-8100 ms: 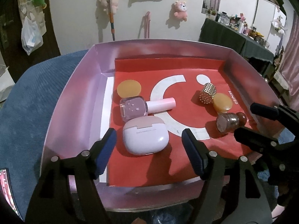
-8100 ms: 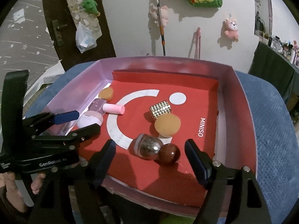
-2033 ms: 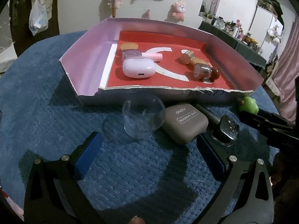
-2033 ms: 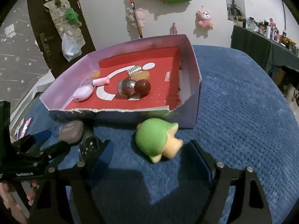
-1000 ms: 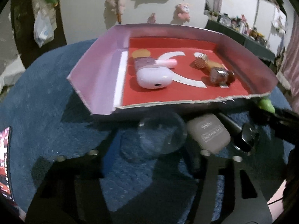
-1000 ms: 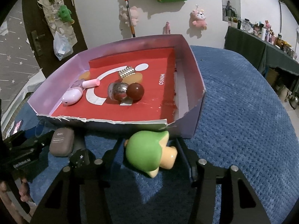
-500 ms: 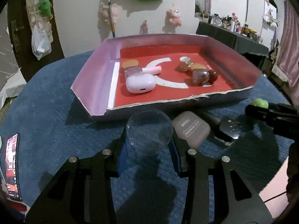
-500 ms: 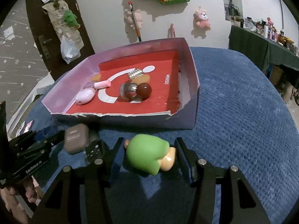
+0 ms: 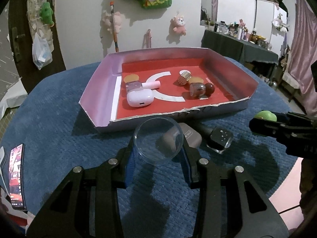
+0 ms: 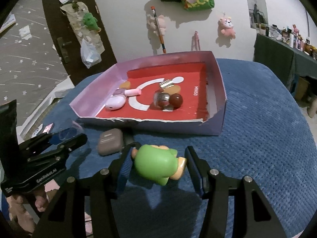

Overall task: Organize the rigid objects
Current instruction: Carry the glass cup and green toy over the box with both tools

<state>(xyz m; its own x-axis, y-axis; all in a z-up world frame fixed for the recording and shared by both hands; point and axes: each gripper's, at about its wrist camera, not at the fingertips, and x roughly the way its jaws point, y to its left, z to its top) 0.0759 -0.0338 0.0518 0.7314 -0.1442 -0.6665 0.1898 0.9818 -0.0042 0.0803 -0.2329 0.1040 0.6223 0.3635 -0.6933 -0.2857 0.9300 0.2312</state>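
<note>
Left claw (image 9: pixel 158 153) grips clear cup (image 9: pixel 158 140); grey case (image 9: pixel 190 136) half hidden.

Dim indoor light from above, soft shadows on blue cloth, sharp centre — fisheye bending, dark vignetted corners

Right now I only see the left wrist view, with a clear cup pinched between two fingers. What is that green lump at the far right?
Observer: A green toy with a peach part, pinched in the right gripper.
Visitor: Who holds the tool on my side?
Observer: A person's hand shows beneath the left gripper.
Visitor: Is there any writing inside the box?
Observer: Yes, MINISO in white on its red liner.
</note>
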